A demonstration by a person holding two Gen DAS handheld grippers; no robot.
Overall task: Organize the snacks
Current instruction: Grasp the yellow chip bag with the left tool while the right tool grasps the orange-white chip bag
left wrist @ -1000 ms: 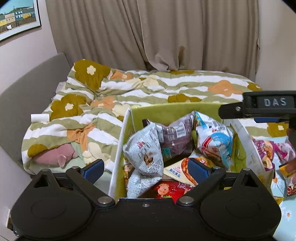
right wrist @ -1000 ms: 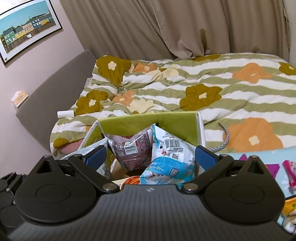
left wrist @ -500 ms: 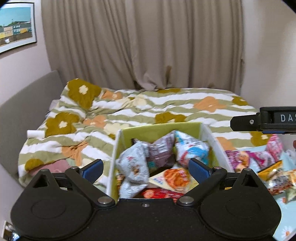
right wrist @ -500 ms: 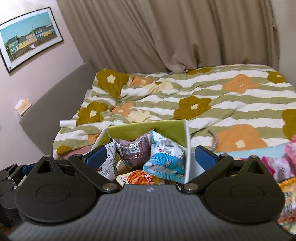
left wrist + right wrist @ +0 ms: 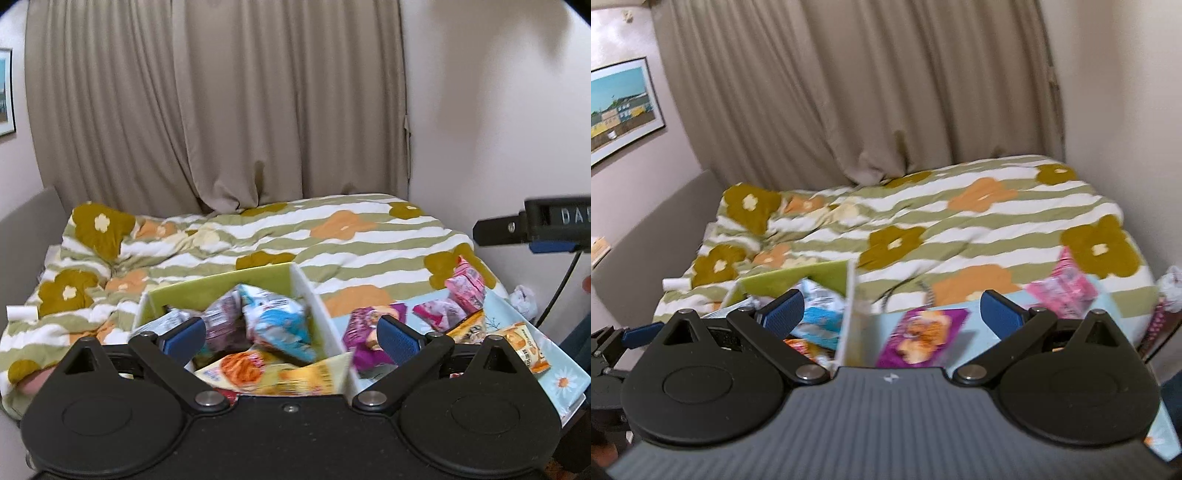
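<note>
Both grippers have pulled up and back from the green box (image 5: 221, 291) since a second ago, so it now sits smaller and lower in each wrist view, and more of the loose snacks to its right has come into sight. That box rests on the flowered quilt (image 5: 332, 236) and is already crowded: a blue-and-white packet (image 5: 277, 325) stands on edge against its right wall, a mauve packet (image 5: 221, 321) leans just left of it, and an orange-printed packet (image 5: 258, 373) lies flat at the box's near side. Right of the box, on a pale blue tray (image 5: 565, 380), lie the unsorted ones: a purple packet (image 5: 919, 332) nearest the box wall, pink packets (image 5: 461, 291) farther right, and an orange biscuit packet (image 5: 524, 347) toward the tray's near right corner. These are probably light, air-puffed film bags: soft, crinkly, somewhat slick, with contents that may crush, so the flat crimped seam at an end or a corner looks the safest place to pinch, lightly. The left gripper (image 5: 291, 338) has its blue pads spread wide apart with nothing between them, above the box's near edge. The right gripper (image 5: 892, 310) is likewise spread and empty, straddling the box's right wall and the purple packet. Beyond the box hangs a beige curtain (image 5: 221, 110).
</note>
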